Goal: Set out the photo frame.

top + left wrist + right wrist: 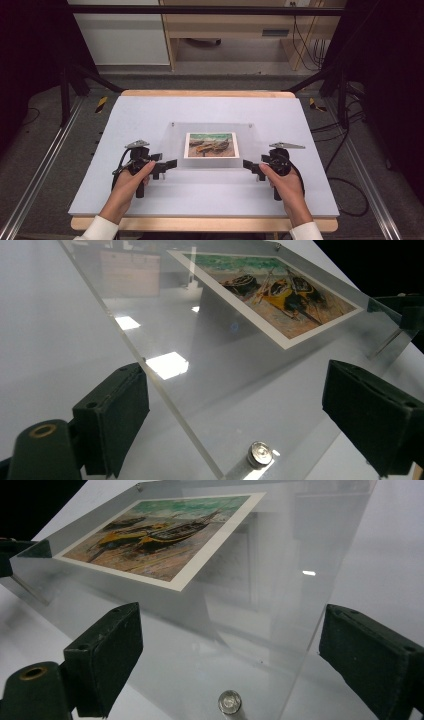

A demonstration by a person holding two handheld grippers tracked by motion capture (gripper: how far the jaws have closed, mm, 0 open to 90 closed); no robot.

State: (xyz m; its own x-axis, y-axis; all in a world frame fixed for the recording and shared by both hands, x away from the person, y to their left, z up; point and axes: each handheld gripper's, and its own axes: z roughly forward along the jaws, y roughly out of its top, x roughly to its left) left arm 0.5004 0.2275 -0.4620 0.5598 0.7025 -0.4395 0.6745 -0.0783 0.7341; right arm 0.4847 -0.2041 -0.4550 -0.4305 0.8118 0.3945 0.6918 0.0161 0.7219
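clear acrylic frame (215, 145) with boat print (210, 145) between spread fingers.

Frame (212, 145) on table (150, 195), between both tools

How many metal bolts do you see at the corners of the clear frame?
4: two far corner bolts in the high view, one near bolt between the left gripper's jaws, one between the right's.

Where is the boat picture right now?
High view: the boat picture sits mid-table inside the clear acrylic frame, between the left gripper and right gripper.
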